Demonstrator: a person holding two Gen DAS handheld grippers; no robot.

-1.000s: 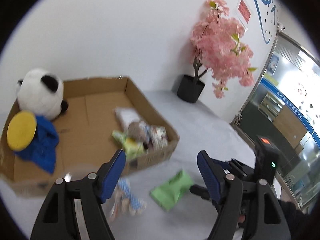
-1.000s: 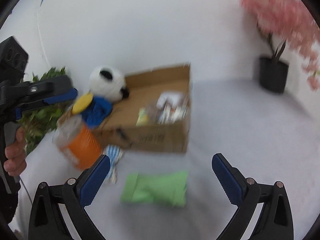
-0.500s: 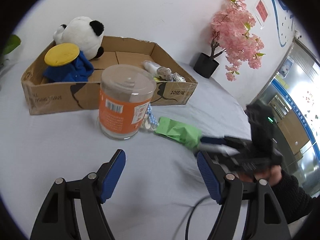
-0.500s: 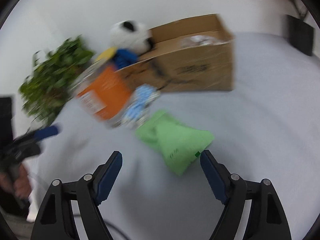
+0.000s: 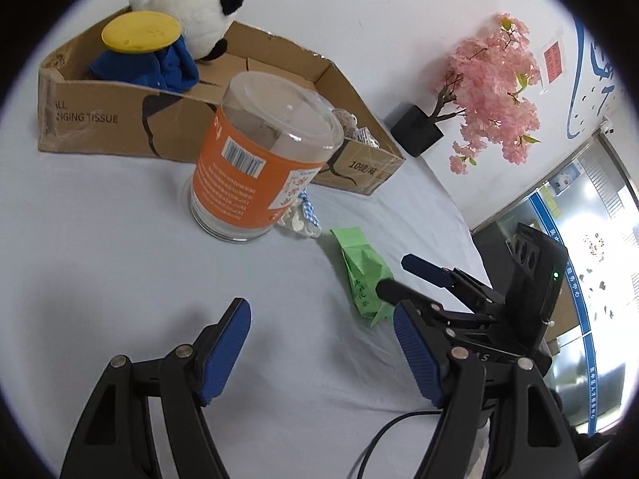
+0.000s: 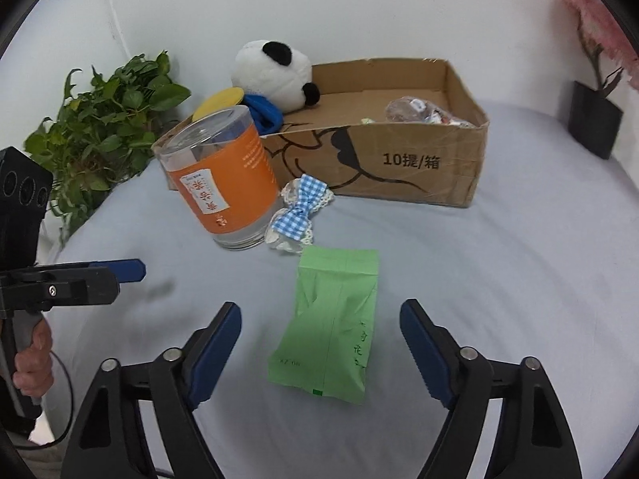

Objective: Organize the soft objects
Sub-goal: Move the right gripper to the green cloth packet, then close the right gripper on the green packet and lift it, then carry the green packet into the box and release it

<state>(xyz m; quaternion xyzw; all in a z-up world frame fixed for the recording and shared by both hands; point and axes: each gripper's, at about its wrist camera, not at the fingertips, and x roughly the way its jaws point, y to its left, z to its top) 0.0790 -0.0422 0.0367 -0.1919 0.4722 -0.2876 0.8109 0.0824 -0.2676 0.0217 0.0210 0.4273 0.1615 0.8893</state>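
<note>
A green pouch (image 6: 331,327) lies flat on the grey cloth between the jaws of my right gripper (image 6: 319,343). The jaws are closing, and the pads are still clear of it on both sides. My left gripper (image 5: 319,343) hovers open and empty over bare cloth left of the pouch (image 5: 361,275). A blue gingham bow (image 6: 297,211) rests against a clear jar with an orange label (image 6: 223,183). Behind them stands a cardboard box (image 6: 399,163) holding a panda plush (image 6: 275,72), a blue toy with a yellow disc (image 5: 151,60) and some wrapped items (image 6: 419,111).
A leafy green plant (image 6: 100,127) stands at the far left by the wall. A pink blossom tree (image 5: 491,88) in a black pot (image 6: 595,123) stands at the far right. A hand (image 6: 32,363) holds the left gripper's handle, and a cable trails below it.
The left gripper sank from above the box to low over the cloth and rolled. The right gripper moved in over the green pouch and its jaws narrowed.
</note>
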